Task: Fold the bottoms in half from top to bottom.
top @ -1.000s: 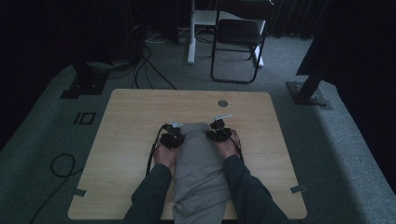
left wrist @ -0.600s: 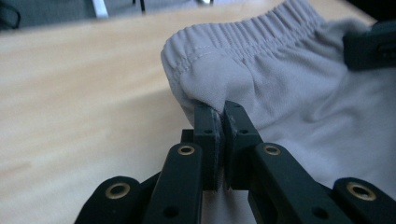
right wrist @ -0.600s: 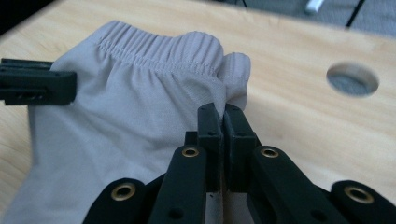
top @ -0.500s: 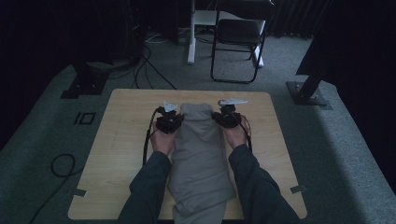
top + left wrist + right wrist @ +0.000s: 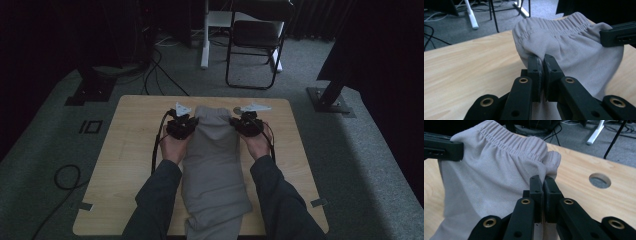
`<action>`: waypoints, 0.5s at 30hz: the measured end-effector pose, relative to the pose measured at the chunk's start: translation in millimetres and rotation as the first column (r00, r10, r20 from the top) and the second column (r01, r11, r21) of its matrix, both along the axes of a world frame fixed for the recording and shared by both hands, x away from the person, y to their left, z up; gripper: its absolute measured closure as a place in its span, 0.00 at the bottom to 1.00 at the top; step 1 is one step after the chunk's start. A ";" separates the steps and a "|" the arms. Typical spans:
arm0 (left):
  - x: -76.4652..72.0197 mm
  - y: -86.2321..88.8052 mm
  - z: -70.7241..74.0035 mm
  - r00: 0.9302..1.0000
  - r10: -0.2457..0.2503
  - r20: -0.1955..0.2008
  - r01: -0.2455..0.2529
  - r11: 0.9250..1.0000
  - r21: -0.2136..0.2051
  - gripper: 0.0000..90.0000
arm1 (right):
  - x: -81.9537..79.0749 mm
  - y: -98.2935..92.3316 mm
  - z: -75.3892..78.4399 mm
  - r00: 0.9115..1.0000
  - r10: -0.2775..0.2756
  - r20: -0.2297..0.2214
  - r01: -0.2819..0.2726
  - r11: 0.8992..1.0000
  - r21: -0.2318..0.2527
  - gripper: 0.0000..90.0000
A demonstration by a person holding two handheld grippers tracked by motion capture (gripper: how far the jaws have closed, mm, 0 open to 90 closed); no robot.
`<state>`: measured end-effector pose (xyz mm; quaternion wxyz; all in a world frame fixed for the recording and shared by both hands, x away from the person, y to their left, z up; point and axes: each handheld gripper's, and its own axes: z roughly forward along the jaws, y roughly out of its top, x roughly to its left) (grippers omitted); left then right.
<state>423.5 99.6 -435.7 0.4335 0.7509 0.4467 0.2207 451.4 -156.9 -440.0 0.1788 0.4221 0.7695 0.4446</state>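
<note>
A pair of grey trousers [image 5: 212, 160] with an elastic waistband hangs between my two grippers, lifted above the wooden table [image 5: 125, 150]. My left gripper [image 5: 181, 125] is shut on the fabric at the waistband's left side, and its own view shows the cloth [image 5: 564, 47] pinched between the closed jaws [image 5: 542, 60]. My right gripper [image 5: 247, 122] is shut on the waistband's right side, the fabric [image 5: 499, 170] caught between its jaws [image 5: 543, 181]. The trouser legs trail back over the table's near edge.
A round hole [image 5: 600, 180] pierces the table top near its far edge. Behind the table stand a folding chair [image 5: 255, 45] and a white stand leg [image 5: 205, 35] on grey carpet. Cables [image 5: 65, 180] lie on the floor at left.
Both grippers have risen and moved toward the far side of the table, lifting the waistband with them. The trousers now stretch longer over the table.
</note>
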 end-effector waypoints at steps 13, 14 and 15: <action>-75.7 0.3 -24.4 0.994 -0.109 -0.027 0.111 0.989 0.095 0.95 | -66.1 -12.1 -20.0 0.994 0.100 -0.038 -0.100 0.995 -0.004 0.97; -81.2 0.4 -29.4 0.993 -0.110 -0.039 0.114 0.989 0.099 0.95 | -77.0 -11.7 -27.3 0.992 0.117 -0.054 -0.118 0.993 -0.011 0.96; -91.8 1.7 -39.1 0.991 -0.114 -0.070 0.121 0.988 0.097 0.95 | -82.4 -11.4 -31.3 0.990 0.127 -0.060 -0.128 0.992 -0.017 0.96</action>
